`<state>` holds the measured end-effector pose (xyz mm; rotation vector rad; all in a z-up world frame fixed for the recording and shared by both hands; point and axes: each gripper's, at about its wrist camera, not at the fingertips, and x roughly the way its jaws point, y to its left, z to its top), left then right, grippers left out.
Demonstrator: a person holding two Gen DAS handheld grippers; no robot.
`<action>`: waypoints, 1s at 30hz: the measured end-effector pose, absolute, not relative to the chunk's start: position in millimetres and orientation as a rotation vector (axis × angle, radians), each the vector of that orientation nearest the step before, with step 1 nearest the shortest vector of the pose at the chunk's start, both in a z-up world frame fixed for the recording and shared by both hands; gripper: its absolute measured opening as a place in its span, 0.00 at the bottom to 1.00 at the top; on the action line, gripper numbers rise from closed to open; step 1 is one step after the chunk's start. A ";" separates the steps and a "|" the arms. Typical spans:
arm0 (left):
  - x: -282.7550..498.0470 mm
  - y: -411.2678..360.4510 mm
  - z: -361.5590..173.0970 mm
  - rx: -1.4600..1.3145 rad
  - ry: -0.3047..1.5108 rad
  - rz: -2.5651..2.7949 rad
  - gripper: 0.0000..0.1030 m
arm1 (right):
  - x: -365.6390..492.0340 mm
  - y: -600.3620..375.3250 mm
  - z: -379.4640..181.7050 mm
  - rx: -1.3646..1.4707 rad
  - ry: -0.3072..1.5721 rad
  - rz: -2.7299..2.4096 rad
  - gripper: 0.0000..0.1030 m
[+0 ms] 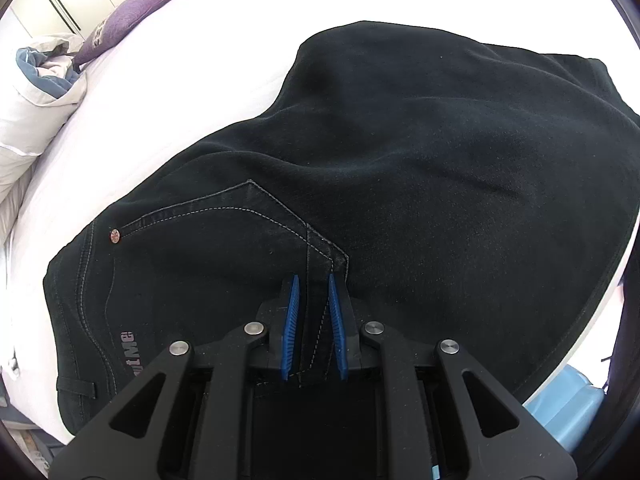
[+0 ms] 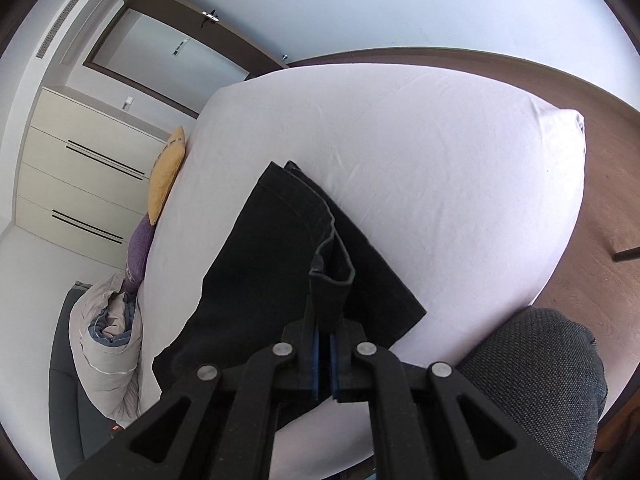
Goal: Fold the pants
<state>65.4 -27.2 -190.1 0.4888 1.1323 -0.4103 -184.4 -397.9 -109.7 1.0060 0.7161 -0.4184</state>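
Observation:
Black pants (image 1: 400,152) with grey stitching lie on a white bed sheet (image 1: 180,92). In the left wrist view a back pocket and a copper rivet (image 1: 115,236) show at lower left. My left gripper (image 1: 313,280) is shut on a stitched fold of the pants, its blue pads pinching the cloth. In the right wrist view the black pants (image 2: 260,256) stretch away over the bed (image 2: 440,160). My right gripper (image 2: 324,326) is shut on a hem end of a leg, which stands up between its pads.
A purple pillow (image 1: 136,12) and a yellow pillow (image 2: 166,172) lie at the bed's head, with a bundled duvet (image 2: 108,336) beside them. A wardrobe (image 2: 80,176) and a door stand beyond. A grey cushioned seat (image 2: 552,380) and wooden floor (image 2: 600,216) lie right of the bed.

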 end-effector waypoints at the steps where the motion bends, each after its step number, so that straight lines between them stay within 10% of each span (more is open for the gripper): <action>1: 64.4 -29.3 -190.1 0.493 1.130 -0.407 0.15 | -184.8 -399.2 -111.4 1.009 0.716 -0.422 0.05; 9: 60.8 -33.5 -187.9 0.493 1.126 -0.404 0.15 | -188.6 -408.2 -129.0 1.029 0.820 -0.416 0.09; 13: 61.2 -29.5 -189.2 0.477 1.130 -0.407 0.15 | -200.0 -405.5 -92.2 0.784 0.911 -0.572 0.36; 22: 58.4 -33.8 -191.1 0.496 1.128 -0.392 0.15 | -96.9 -347.4 -39.3 0.664 0.832 -0.091 0.36; 30: 64.4 -31.6 -192.1 0.483 1.139 -0.393 0.15 | 10.0 -323.8 -127.8 0.692 1.054 0.011 0.36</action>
